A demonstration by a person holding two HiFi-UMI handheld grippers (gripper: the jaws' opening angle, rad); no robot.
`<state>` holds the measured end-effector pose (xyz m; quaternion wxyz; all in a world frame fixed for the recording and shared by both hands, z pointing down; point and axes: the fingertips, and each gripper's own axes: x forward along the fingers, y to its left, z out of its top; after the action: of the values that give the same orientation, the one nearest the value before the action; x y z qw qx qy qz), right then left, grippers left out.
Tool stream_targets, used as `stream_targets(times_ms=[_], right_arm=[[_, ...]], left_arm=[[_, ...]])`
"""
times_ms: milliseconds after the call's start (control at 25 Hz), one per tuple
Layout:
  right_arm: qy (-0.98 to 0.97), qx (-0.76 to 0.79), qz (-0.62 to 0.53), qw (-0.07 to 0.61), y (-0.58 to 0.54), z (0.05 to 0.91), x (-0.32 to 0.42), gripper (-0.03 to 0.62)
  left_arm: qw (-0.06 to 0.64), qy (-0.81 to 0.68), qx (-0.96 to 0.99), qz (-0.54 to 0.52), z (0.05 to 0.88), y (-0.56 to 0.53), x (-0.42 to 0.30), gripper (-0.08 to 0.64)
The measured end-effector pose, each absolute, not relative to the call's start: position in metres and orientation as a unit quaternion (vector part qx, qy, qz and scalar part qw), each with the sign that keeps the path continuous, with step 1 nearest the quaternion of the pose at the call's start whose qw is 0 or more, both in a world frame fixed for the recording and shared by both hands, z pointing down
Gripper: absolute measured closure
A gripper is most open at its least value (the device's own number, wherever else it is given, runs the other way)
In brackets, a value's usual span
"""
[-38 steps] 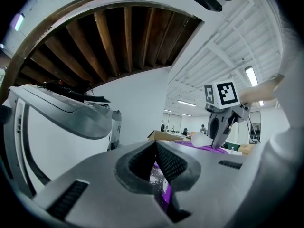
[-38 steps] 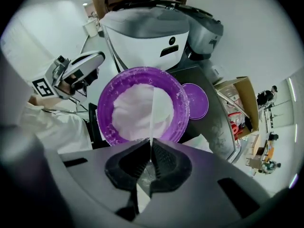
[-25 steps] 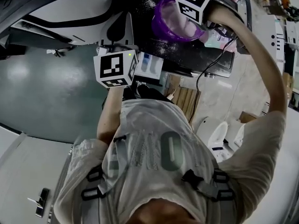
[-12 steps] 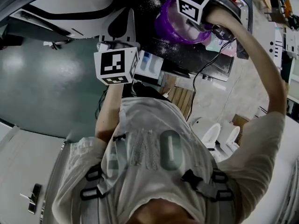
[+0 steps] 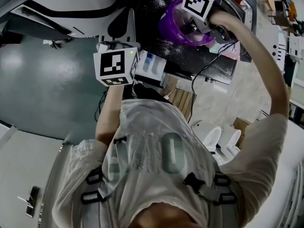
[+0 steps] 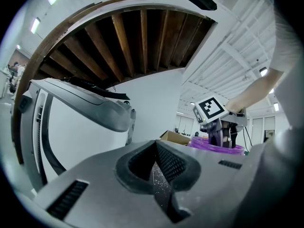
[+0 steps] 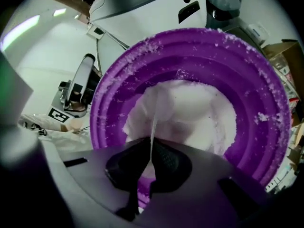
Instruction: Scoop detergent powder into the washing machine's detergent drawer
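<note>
Because my right claw (image 7: pixel 151 160) was closed only on the thin white handle of the scoop (image 7: pixel 155 122), and held it edge-on between the pads, I judged that the main danger was twisting. If the loaded scoop turned in the grip while I lifted it, the powder (image 7: pixel 194 110) would fall out before it reached the drawer. The head of the scoop lay low in the white heap at the middle of the right gripper view, so a fast pull could also throw grains over the rim.

The purple bowl (image 7: pixel 111 99) already had powder stuck on its ribbed wall. In the head view, white specks were scattered on the dark surface (image 5: pixel 190 53) near the top of the frame, so some loss seemed easy here.

The detergent drawer (image 5: pixel 151 65) was a small white tray with blue inside. It stood left of centre in the head view, below and to the left of the bowl, just beside my left claw (image 6: pixel 154 167), and apart from the bowl. The scoop would have to cross that gap, and a tilt there would drop powder on the surface.

My left claw was closed on nothing, with a few grains on its pads. It did not steady the bowl, so the bowl could slide if I pushed the scoop hard.
</note>
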<state>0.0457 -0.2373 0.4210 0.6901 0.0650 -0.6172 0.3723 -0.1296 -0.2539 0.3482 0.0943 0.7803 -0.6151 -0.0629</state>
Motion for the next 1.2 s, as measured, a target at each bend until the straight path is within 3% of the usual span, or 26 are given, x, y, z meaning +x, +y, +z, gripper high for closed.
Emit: stream_targets(times_ms=[440, 1200], right_arm=[[-0.643, 0.045, 0.481, 0.594, -0.228, 0.407, 0.030, 0.584], [-0.667, 0.059, 0.643, 0.371, -0.219, 0.358, 0.019, 0.584]], left_arm=[[0.091, -0.616, 0.781, -0.055, 0.349, -0.251, -0.131, 0.540], [0.055, -0.603, 0.794, -0.050, 0.321, -0.248, -0.113, 0.540]])
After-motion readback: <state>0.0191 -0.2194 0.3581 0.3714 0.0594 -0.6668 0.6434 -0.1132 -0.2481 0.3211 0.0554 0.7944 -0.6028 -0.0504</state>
